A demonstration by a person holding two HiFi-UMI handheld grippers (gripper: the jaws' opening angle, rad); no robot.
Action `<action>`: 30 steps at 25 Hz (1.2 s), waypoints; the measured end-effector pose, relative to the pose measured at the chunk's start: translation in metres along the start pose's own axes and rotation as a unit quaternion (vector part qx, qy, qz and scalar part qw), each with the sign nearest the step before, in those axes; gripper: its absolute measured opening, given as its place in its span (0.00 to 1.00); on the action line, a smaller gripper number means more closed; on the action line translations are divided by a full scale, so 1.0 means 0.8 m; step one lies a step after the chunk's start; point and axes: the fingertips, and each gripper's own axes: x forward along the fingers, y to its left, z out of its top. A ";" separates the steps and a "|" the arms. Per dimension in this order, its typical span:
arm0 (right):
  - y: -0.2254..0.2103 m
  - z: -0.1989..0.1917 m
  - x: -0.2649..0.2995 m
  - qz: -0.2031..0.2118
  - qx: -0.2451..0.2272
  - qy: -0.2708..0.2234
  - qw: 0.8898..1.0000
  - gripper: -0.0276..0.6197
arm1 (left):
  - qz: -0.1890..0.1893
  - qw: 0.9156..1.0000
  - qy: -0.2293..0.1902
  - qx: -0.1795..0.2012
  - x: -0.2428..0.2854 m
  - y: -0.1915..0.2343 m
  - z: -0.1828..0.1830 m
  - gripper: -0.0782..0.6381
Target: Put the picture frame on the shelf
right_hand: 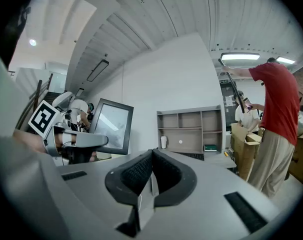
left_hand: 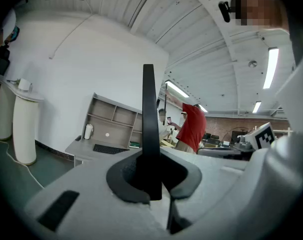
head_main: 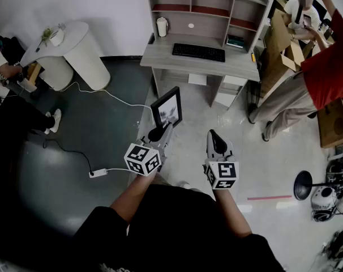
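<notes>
Black picture frame (head_main: 167, 107) — slim, rectangular, glossy pane, greyish print

The black-rimmed picture frame (head_main: 167, 107) holds a washed-out grey print. The pale grey left gripper (head_main: 160, 130) and pale grey right gripper (head_main: 213, 135) have black ribbed pads, and their cubes bear black-and-white square markers. The far light grey wooden shelf desk (head_main: 205, 16) has reddish-brown strips and a black keyboard (head_main: 198, 52). Far right, a person's shirt (head_main: 330, 67) is red.
</notes>
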 end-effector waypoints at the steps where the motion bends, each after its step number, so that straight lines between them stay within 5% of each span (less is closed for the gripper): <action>1: -0.006 0.000 0.001 -0.005 0.000 -0.001 1.000 0.06 | -0.002 1.000 -0.002 -0.001 0.004 -0.001 0.001 0.16; 8: -0.014 -0.035 0.018 -0.004 0.044 -0.002 0.999 0.06 | 0.021 1.000 0.004 -0.004 -0.006 0.024 -0.021 0.16; 14: -0.020 -0.032 0.064 -0.004 0.036 0.013 0.999 0.06 | 0.020 1.000 0.007 -0.020 0.018 0.061 -0.020 0.16; 30: 0.000 0.012 0.327 -0.005 0.014 0.041 0.999 0.06 | -0.016 0.999 0.003 -0.040 0.150 0.284 0.049 0.16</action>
